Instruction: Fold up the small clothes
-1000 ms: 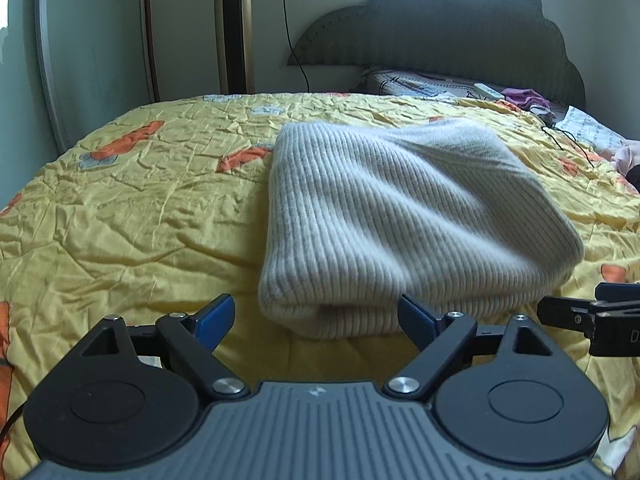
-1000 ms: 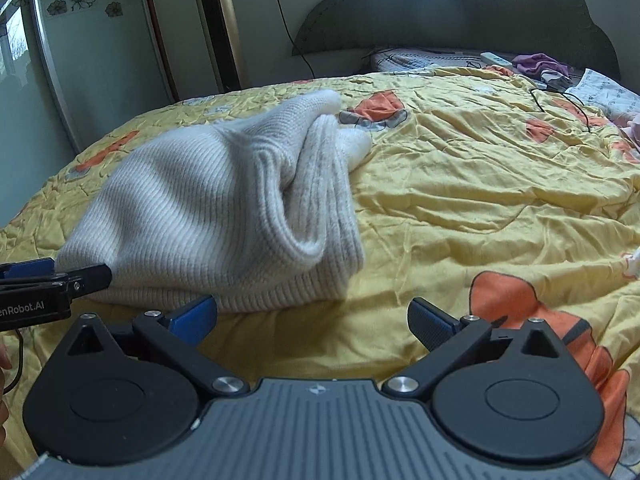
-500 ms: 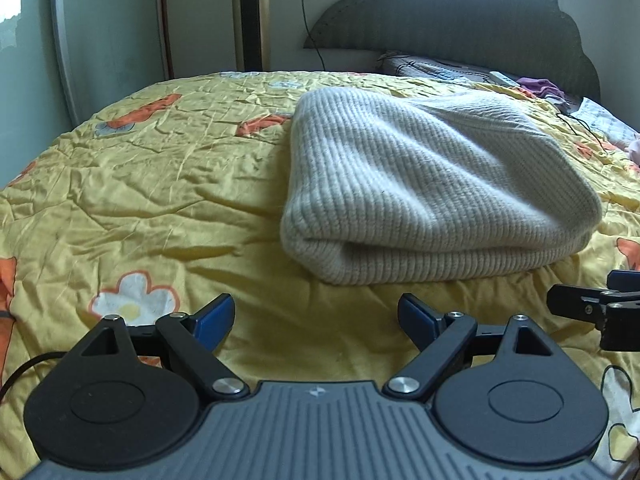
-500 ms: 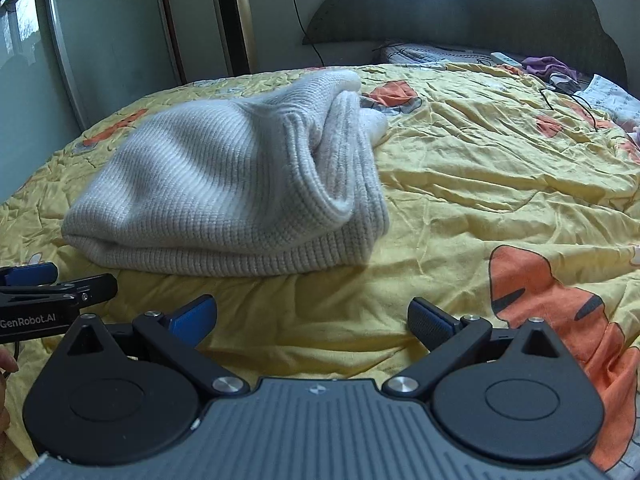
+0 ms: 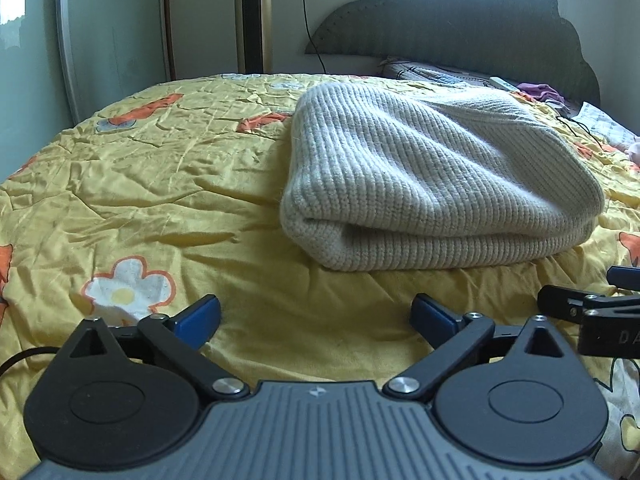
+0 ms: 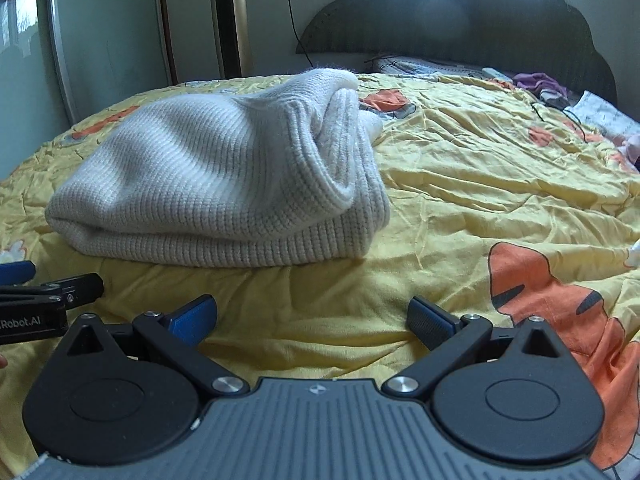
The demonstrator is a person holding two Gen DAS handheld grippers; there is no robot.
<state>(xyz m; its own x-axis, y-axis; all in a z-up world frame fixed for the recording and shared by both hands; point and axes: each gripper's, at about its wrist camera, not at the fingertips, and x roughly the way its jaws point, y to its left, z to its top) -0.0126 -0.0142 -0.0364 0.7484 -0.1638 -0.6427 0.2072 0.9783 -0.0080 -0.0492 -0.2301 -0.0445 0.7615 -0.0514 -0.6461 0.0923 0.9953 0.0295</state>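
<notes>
Both grippers, left gripper (image 5: 316, 314) and right gripper (image 6: 312, 314), jaws spread, near the folded sweater (image 5: 432, 184)

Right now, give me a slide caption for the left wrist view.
Open left gripper hovers empty before a folded cream knit sweater on the yellow floral bedspread.

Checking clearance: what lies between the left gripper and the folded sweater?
Only bare yellow bedspread, seen in the left wrist view. The left gripper, jaws open, sits apart from the sweater.
</notes>
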